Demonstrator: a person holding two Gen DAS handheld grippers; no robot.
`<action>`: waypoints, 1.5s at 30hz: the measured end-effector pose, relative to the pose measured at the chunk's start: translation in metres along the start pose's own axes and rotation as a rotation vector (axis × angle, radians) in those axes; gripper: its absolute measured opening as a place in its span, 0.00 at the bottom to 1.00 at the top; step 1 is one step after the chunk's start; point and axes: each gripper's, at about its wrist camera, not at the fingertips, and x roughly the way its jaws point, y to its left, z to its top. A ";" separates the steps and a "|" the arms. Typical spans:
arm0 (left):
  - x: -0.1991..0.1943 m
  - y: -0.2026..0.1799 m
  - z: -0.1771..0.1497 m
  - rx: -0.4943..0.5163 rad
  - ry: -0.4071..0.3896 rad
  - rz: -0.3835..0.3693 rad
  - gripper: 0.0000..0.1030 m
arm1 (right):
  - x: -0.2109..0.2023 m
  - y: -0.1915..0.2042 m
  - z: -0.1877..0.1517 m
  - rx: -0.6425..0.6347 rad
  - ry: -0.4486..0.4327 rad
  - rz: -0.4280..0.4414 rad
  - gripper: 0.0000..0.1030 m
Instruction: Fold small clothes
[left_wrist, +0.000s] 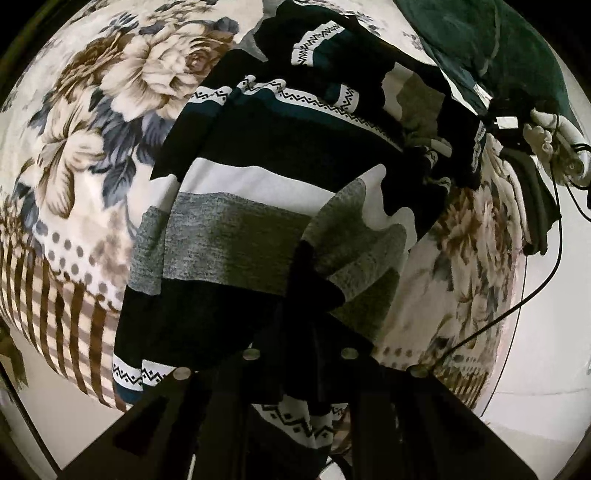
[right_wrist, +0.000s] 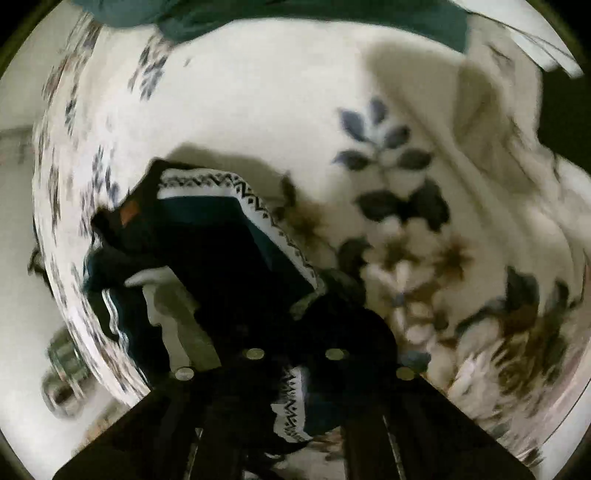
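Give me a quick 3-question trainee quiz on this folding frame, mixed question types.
1. True or false: the left gripper is shut on the striped garment.
2. Multiple choice: what does the garment lie on? A) bare wooden table B) floral blanket C) metal tray
3. Fill in: in the right wrist view, the right gripper holds an edge of the garment with a white ______-patterned band.

Key: 1 true; 2 B; 3 zigzag.
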 end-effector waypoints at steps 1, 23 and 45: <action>-0.002 0.002 -0.001 -0.011 -0.001 -0.008 0.08 | -0.009 0.003 -0.003 0.010 -0.033 0.006 0.04; -0.014 0.109 -0.037 -0.333 -0.060 -0.073 0.04 | 0.025 0.380 -0.099 -0.453 0.032 -0.160 0.03; 0.018 0.142 -0.013 -0.309 0.048 0.049 0.74 | 0.063 0.374 -0.194 -0.685 0.067 -0.294 0.50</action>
